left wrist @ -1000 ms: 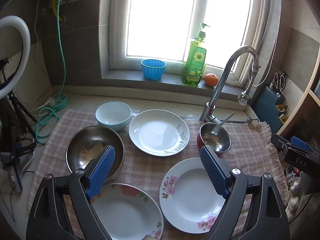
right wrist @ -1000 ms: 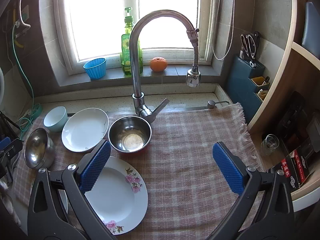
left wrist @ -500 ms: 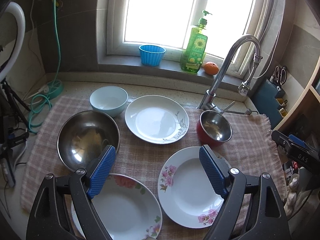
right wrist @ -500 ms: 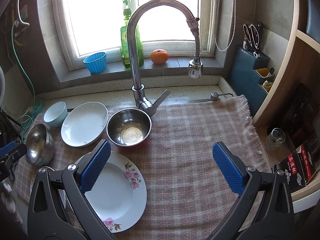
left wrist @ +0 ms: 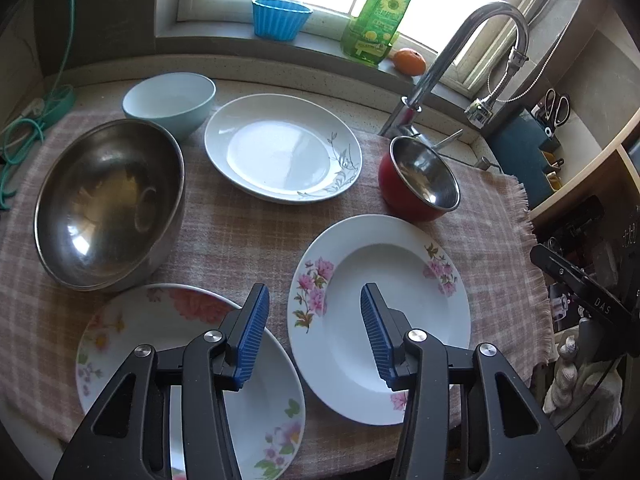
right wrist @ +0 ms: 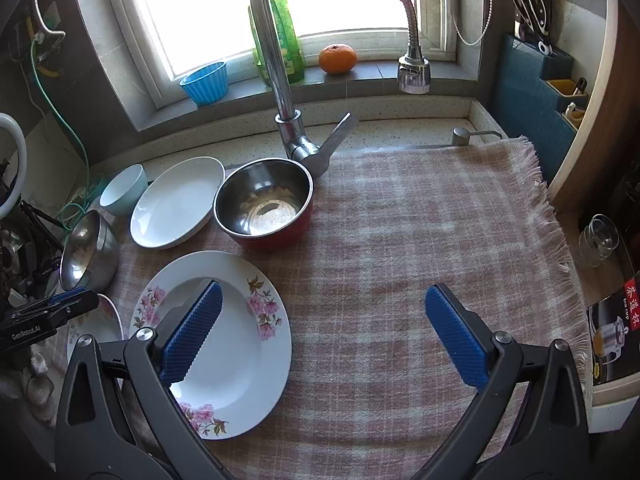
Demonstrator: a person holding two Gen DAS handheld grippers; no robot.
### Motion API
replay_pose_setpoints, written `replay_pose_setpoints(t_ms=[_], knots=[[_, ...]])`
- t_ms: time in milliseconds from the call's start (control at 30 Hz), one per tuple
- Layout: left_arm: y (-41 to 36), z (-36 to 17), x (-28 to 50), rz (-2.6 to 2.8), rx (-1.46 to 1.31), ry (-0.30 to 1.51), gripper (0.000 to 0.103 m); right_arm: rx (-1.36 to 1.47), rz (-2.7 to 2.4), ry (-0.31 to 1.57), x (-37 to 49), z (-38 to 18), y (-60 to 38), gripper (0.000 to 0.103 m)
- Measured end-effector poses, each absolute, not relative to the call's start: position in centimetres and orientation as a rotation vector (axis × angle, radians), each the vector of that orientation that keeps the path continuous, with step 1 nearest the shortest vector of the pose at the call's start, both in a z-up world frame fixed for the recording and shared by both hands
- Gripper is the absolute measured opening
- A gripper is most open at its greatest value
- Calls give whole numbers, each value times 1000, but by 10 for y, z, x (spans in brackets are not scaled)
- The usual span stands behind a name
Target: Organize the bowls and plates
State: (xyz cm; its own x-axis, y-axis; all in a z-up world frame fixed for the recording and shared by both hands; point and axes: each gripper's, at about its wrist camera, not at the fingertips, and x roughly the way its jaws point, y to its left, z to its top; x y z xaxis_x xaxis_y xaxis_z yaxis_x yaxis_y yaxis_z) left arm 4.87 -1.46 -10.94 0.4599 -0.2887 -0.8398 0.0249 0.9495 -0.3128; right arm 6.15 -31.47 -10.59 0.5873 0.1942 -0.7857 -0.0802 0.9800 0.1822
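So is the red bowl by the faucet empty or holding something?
Empty. Both wrist views look into the red bowl, showing only bare, shiny steel lining with reflections; nothing sits inside it.

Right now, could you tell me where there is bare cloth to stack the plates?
Free: the cloth right of the red bowl and pink plate, out to its fringe. Crowded: the left, with bowls and plates close together.

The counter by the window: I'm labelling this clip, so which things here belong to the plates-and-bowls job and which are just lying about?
Belongs to the job:
pink-flower plate
red-flower plate
grey-leaf plate
large steel bowl
red-sided steel bowl
pale blue bowl

Just lying about:
blue cup
soap bottle
orange
faucet
scissors
checked cloth
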Motion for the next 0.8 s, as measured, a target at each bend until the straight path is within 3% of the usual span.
replay_pose_setpoints(t_ms=[367,467,600,667,800], knots=[[-8,-141,62,-214,-314,1182,32,197,281,1085,68,-150,-318,82],[-7,-145,66,-218,-312,1188,29,227,313,1132,70,-161,-318,66],[-5,-152,73,-222,-324,1211,28,296,343,1182,74,-175,-322,58],[-6,-155,75,-222,-324,1222,27,317,353,1203,76,-181,-322,49],[-5,-161,78,-231,-341,1243,21,342,376,1228,78,-189,-320,44]])
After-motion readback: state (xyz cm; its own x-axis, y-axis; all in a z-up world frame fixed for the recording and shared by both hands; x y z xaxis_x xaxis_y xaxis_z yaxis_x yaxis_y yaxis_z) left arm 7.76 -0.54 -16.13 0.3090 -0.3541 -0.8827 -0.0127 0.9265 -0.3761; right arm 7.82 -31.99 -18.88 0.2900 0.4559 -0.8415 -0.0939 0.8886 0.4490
